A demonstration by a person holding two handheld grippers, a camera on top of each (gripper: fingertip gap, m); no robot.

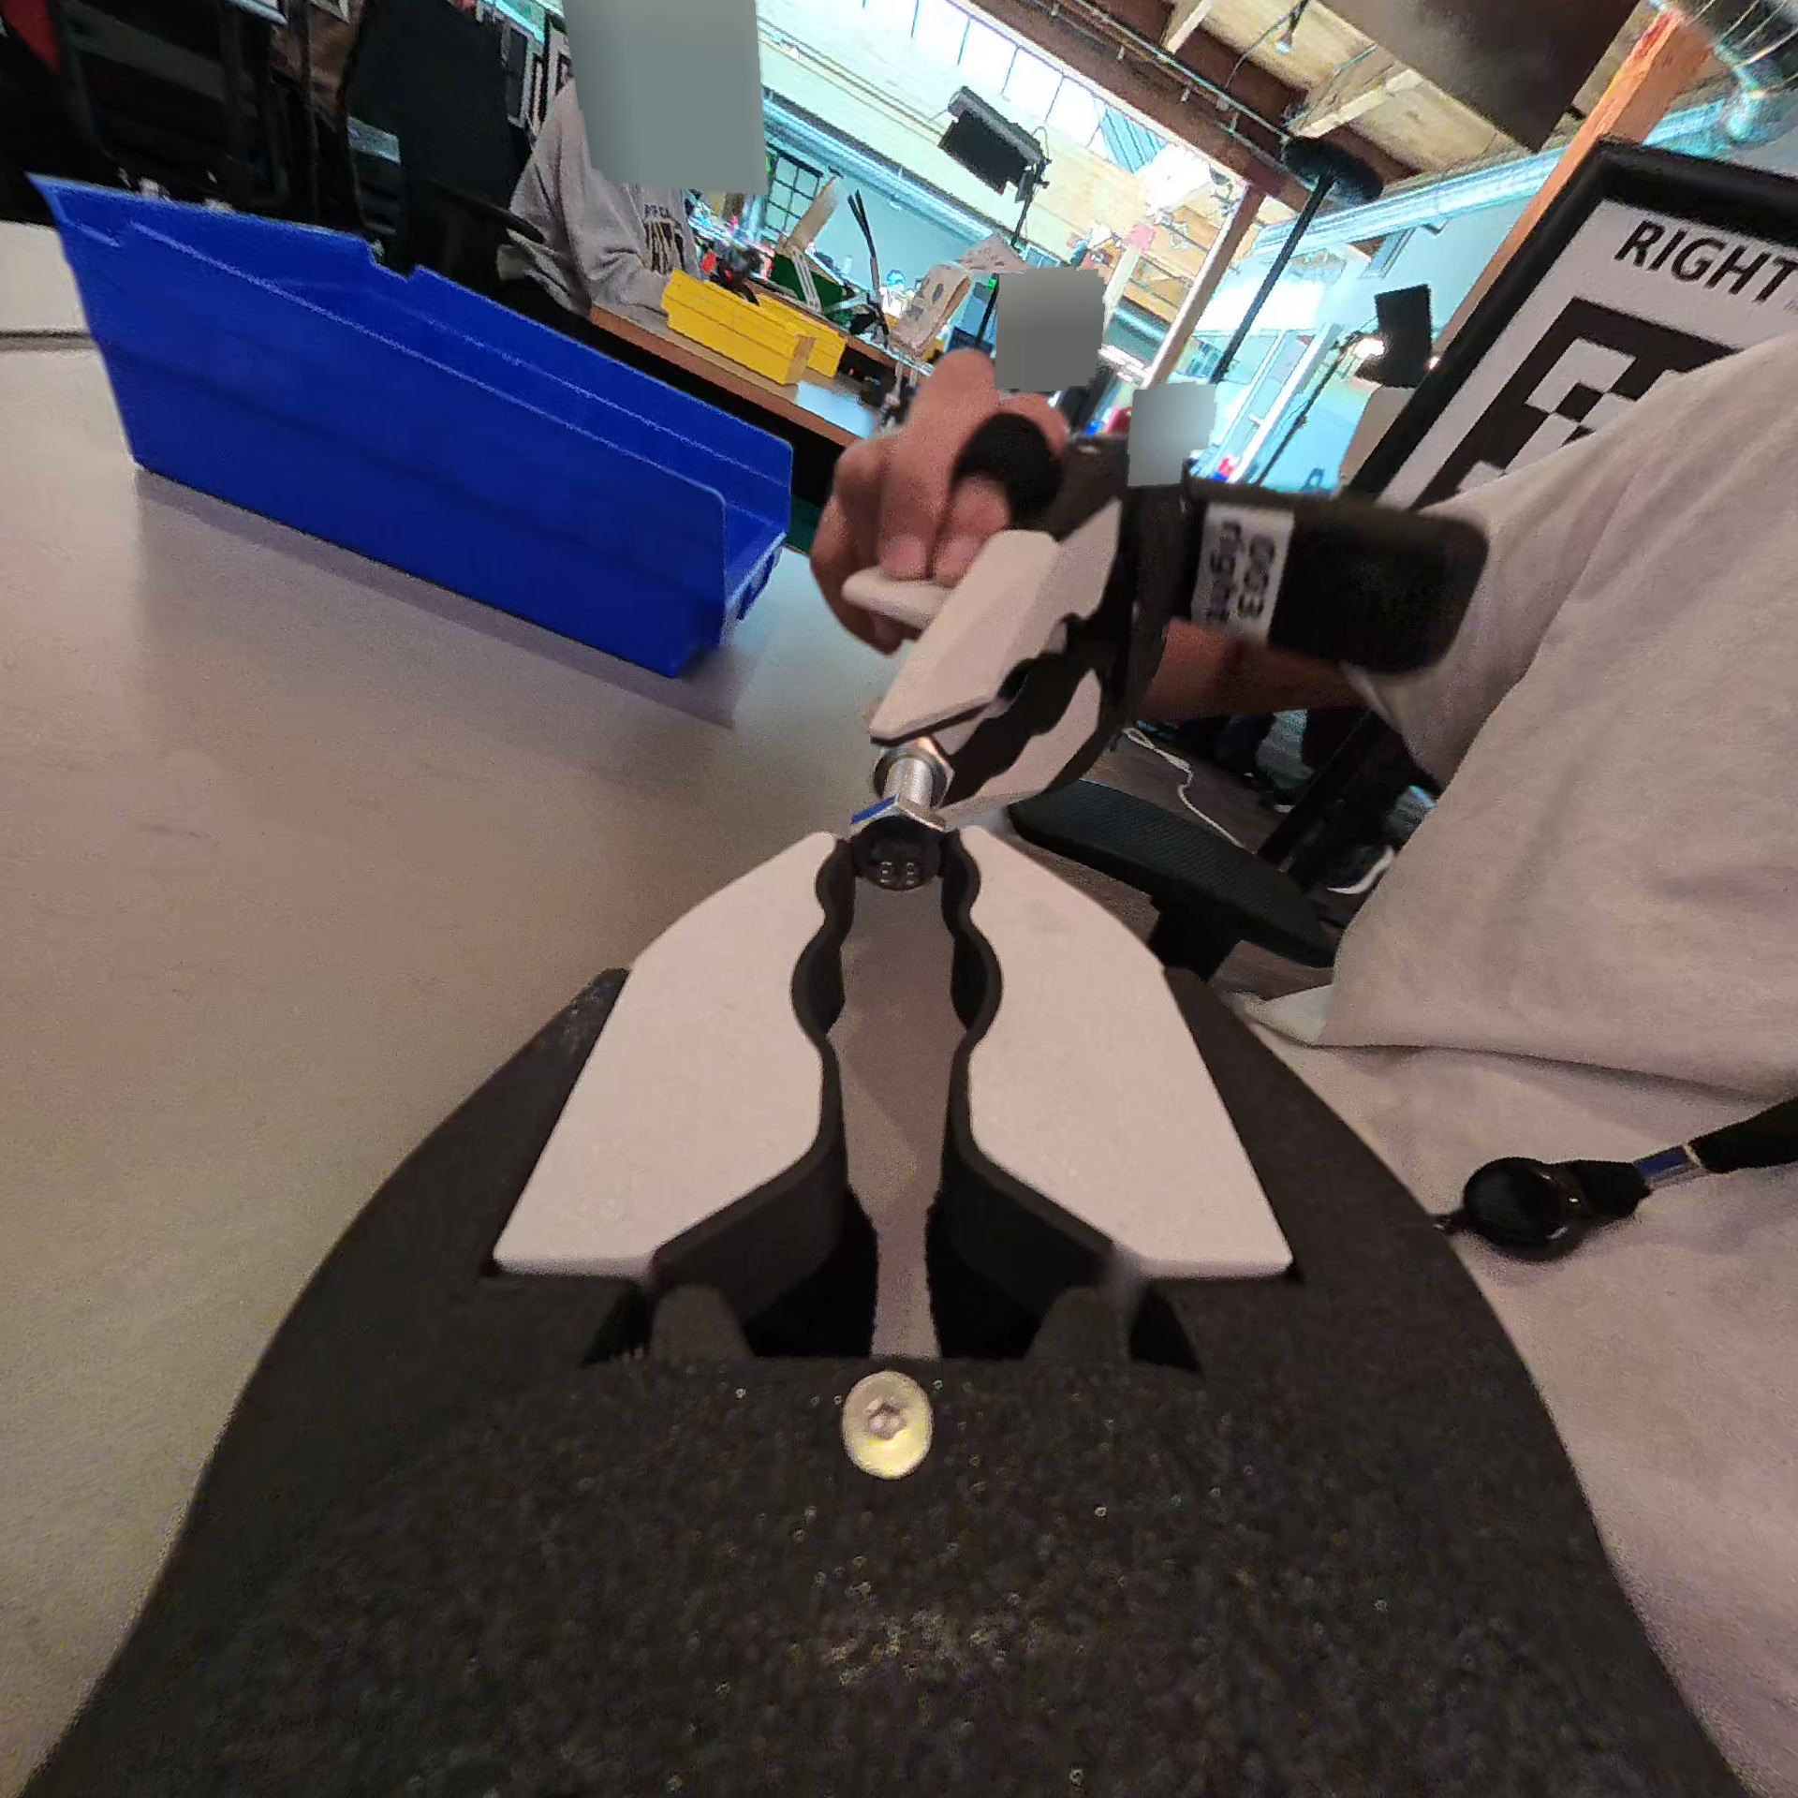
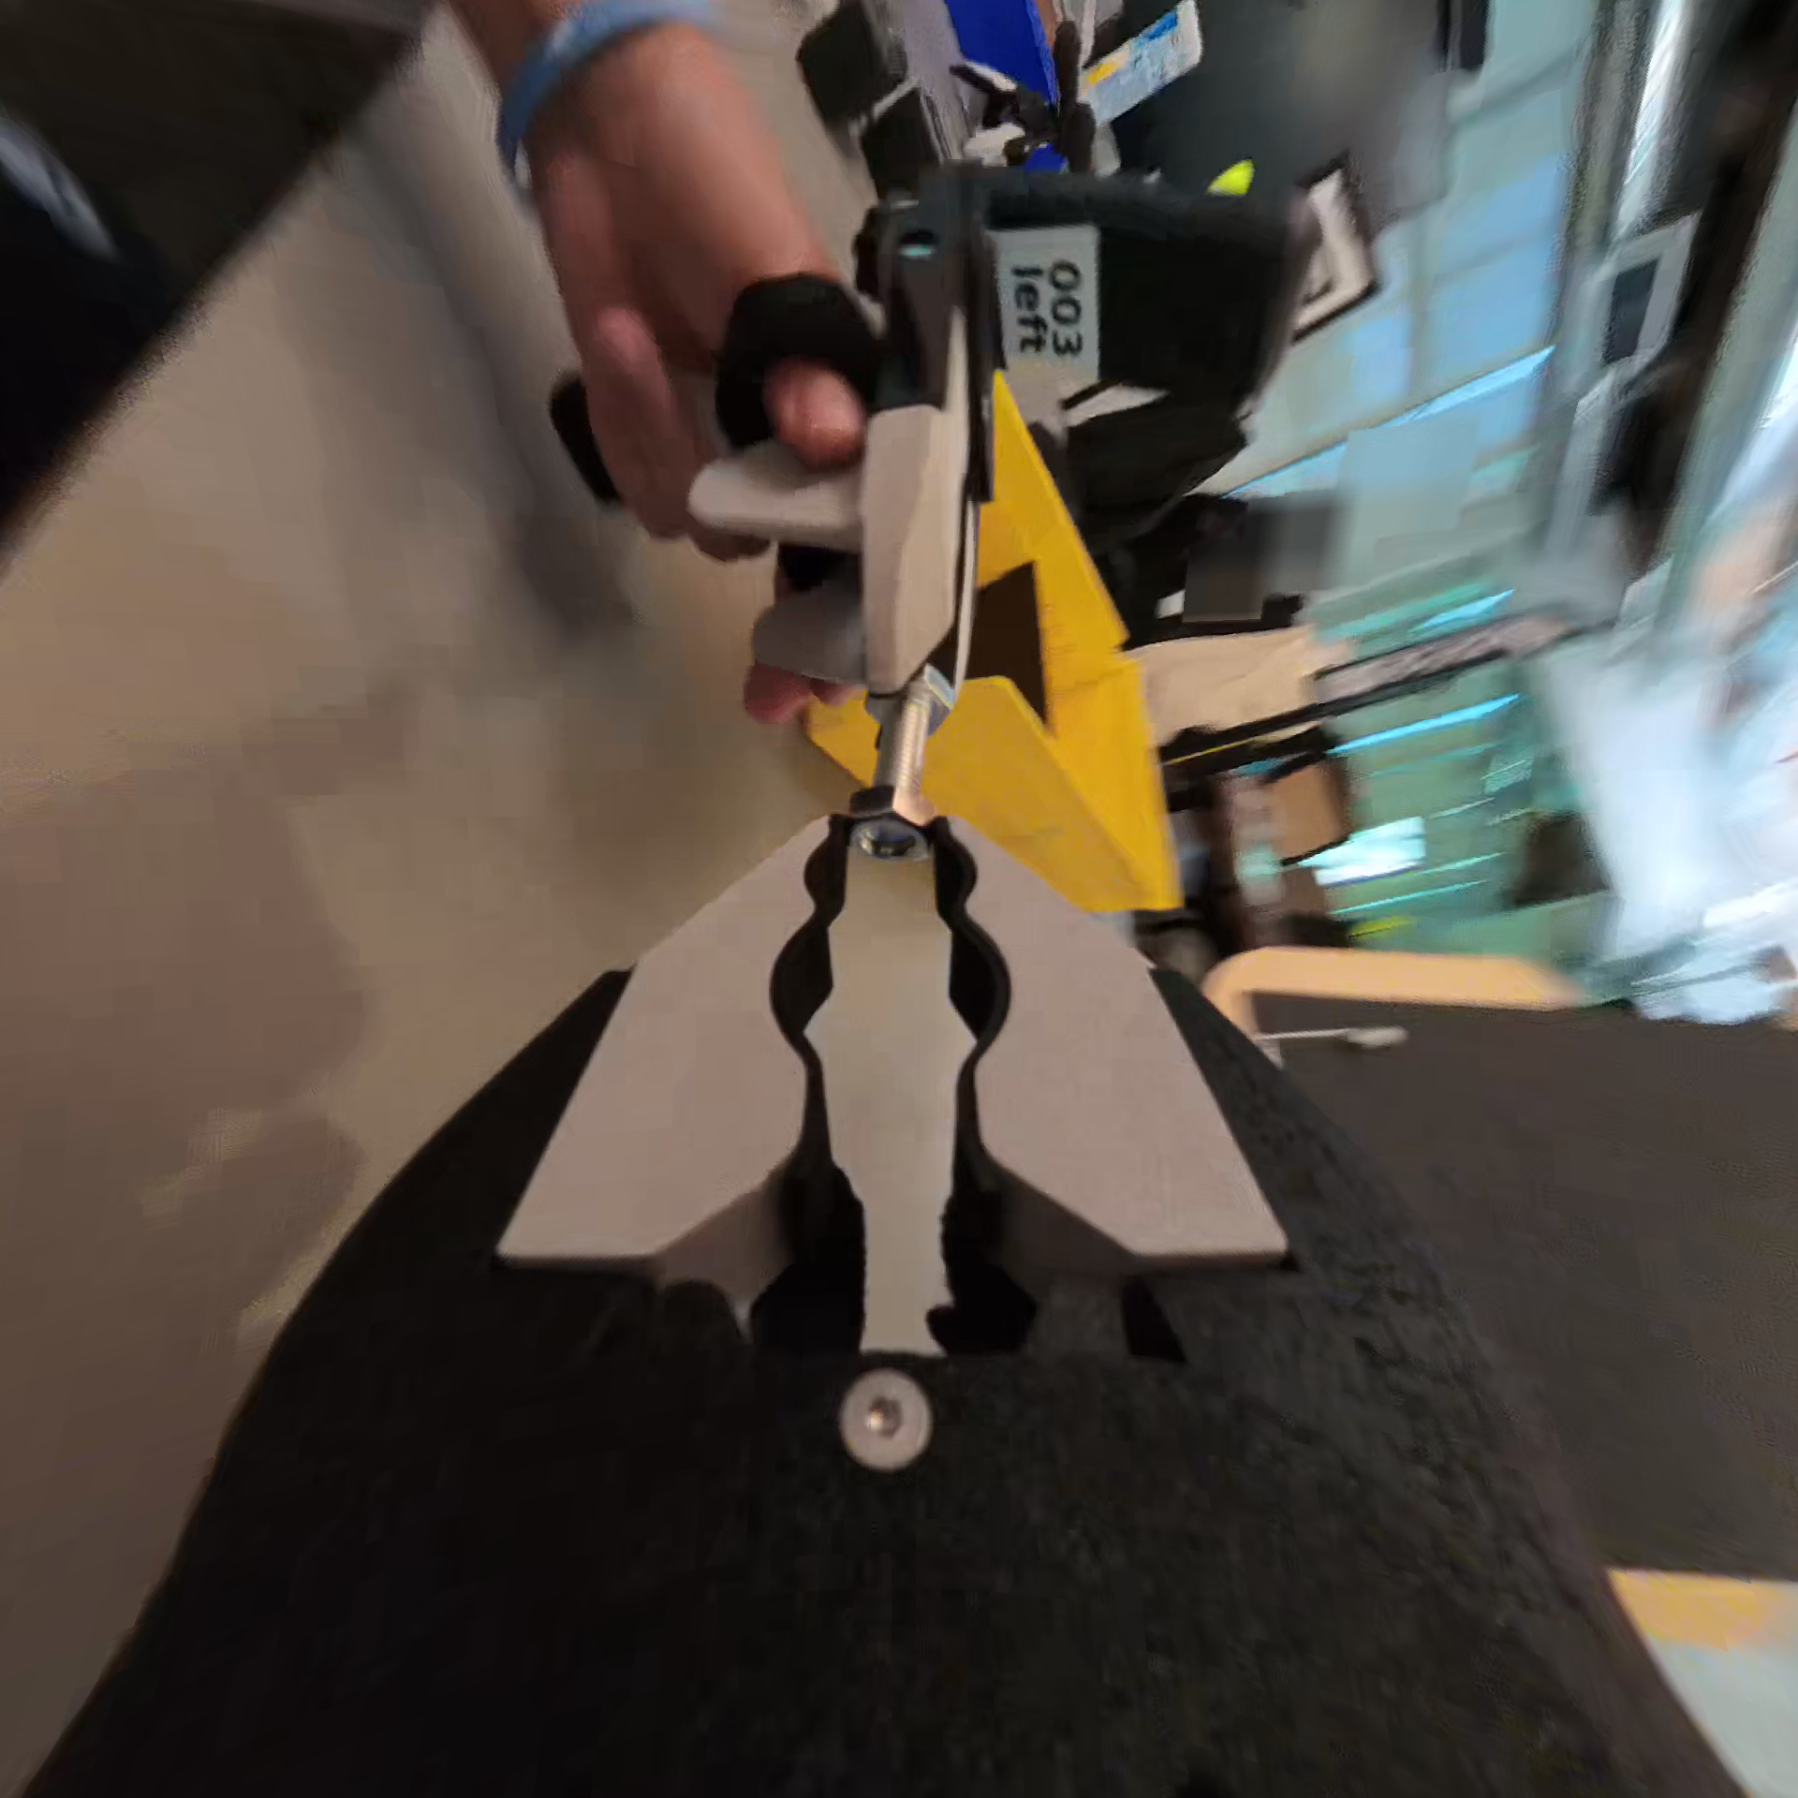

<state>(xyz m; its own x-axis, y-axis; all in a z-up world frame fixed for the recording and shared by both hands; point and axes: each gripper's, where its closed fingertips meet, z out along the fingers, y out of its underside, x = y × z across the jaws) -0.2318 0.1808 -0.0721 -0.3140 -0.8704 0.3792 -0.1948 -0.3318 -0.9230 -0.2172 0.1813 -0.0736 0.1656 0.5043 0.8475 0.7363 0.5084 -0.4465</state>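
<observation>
- The bolt (image 1: 900,861) is pinched by its head at the left gripper (image 1: 897,856) tips, jaws narrow, above the table (image 1: 292,876).
- The nut (image 2: 887,839) on the bolt's far end is clamped by the right gripper (image 2: 887,842).
- A slip is risked by the shallow tip grips if the grippers are pulled out of line.
- A blue bin (image 1: 418,438) is seen behind.

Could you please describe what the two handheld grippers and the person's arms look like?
Both the left gripper and right gripper have pale grey fingers with wavy black inner pads on speckled black bodies. Each carries a white label. The person wears a white sleeve and a blue wristband.
</observation>
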